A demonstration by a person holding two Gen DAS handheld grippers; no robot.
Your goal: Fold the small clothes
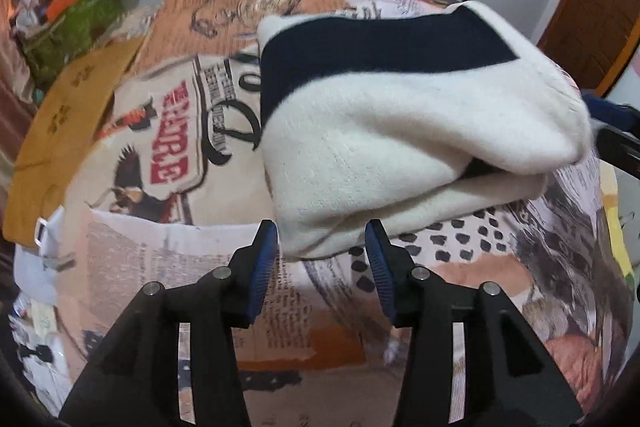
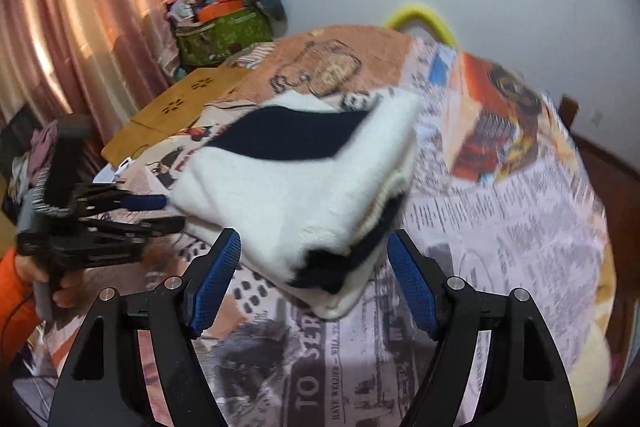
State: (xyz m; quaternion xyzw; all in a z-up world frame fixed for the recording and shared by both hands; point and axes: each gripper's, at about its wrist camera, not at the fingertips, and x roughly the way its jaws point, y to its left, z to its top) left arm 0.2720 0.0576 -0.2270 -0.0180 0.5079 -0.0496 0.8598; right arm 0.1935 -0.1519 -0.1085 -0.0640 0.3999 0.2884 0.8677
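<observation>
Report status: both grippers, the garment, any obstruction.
Left gripper open, garment corner between its pads, unpinched. Right gripper open, just short of the stack. White-and-navy knit folded on printed cloth. Nothing in the way.

One folded sweater [image 2: 296,183] (white with a navy band), one printed bedspread [image 2: 500,227], two grippers, one wooden board [image 2: 176,111].

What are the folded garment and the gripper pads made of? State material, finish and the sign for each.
Folded garment: soft knit, probably wool or fleece; matte, fuzzy nap, faint ribbing, cream with navy band.
Gripper pads: likely rubber or plastic; matte blue, fine ridged texture.
</observation>
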